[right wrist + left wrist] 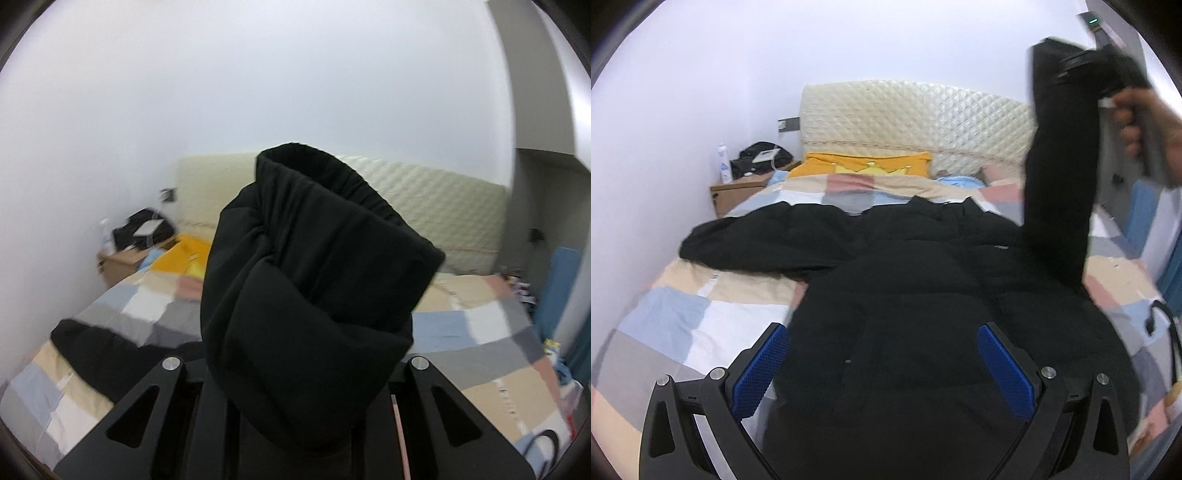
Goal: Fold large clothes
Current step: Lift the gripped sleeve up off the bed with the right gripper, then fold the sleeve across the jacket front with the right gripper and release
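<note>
A large black puffer jacket (905, 288) lies spread on the checked bedspread (701, 317), one sleeve (764, 240) stretched out to the left. My left gripper (882, 362) is open, its blue pads on either side of the jacket's lower body just above the fabric. My right gripper (1082, 70) is shut on the jacket's right sleeve (1060, 177) and holds it high above the bed. In the right wrist view the sleeve cuff (314, 280) bunches up between the fingers and hides the fingertips.
A quilted cream headboard (916, 118) stands at the far end with a yellow pillow (864, 164) below it. A wooden nightstand (738, 192) with a bottle and a black bag sits at the far left. Blue items (1145, 214) stand to the right of the bed.
</note>
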`<move>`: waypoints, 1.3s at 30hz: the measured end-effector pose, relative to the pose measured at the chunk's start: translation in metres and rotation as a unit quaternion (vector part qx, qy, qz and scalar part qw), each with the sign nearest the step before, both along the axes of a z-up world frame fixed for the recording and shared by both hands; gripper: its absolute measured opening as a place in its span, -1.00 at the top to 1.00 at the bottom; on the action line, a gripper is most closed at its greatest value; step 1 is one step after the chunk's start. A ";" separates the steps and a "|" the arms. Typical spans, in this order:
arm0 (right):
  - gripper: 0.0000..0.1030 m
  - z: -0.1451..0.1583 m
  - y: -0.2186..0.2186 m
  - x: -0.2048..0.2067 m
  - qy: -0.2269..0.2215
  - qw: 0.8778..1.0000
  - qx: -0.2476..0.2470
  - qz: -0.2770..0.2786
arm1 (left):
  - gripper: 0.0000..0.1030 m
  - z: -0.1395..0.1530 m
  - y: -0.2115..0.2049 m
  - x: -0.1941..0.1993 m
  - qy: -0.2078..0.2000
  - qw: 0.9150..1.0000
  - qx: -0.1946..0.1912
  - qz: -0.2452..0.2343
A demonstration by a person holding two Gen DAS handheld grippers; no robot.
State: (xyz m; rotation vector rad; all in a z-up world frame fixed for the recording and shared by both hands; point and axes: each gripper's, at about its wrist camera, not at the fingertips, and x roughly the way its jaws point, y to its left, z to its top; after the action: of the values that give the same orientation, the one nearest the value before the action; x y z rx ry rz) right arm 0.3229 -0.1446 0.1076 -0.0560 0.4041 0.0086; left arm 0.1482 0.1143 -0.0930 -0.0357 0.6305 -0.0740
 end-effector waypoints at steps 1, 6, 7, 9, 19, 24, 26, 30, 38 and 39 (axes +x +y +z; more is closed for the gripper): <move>0.64 -0.010 0.013 0.005 0.006 1.000 0.003 0.015 | -1.00 0.001 0.000 -0.001 -0.002 1.000 -0.005 -0.003; 0.64 -0.062 0.071 0.022 0.041 0.996 0.034 0.075 | -1.00 -0.002 0.009 0.003 0.002 1.000 -0.011 0.009; 0.64 -0.071 0.081 0.024 0.046 0.995 0.037 0.084 | -1.00 -0.004 0.011 0.006 0.008 1.000 -0.017 0.011; 0.64 -0.094 0.101 0.030 0.061 0.992 0.041 0.106 | -1.00 -0.006 0.014 0.008 0.016 1.000 -0.020 0.013; 0.61 -0.184 0.142 0.051 0.123 0.979 0.051 0.155 | -1.00 -0.013 0.025 0.016 0.022 0.999 -0.011 0.043; 0.55 -0.229 0.161 0.059 0.164 0.969 0.047 0.177 | -1.00 -0.018 0.036 0.023 0.028 0.998 -0.018 0.056; 0.47 -0.242 0.171 0.062 0.174 0.967 0.045 0.181 | -1.00 -0.020 0.039 0.025 0.022 0.997 -0.005 0.070; 0.19 -0.275 0.190 0.068 0.189 0.964 0.030 0.184 | -1.00 -0.027 0.043 0.036 0.031 0.996 -0.004 0.083; -0.46 -0.313 0.216 0.068 0.198 0.960 -0.013 0.198 | -1.00 -0.038 0.046 0.044 0.043 0.996 -0.010 0.079; -0.56 -0.313 0.220 0.065 0.195 0.959 -0.020 0.204 | -1.00 -0.039 0.048 0.045 0.045 0.996 -0.011 0.080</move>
State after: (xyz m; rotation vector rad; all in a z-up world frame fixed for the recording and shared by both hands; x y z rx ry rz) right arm 0.3880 0.0758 -0.2056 -0.1798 0.7825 0.4254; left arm 0.1930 0.1623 -0.1318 -0.1104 0.7151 0.0764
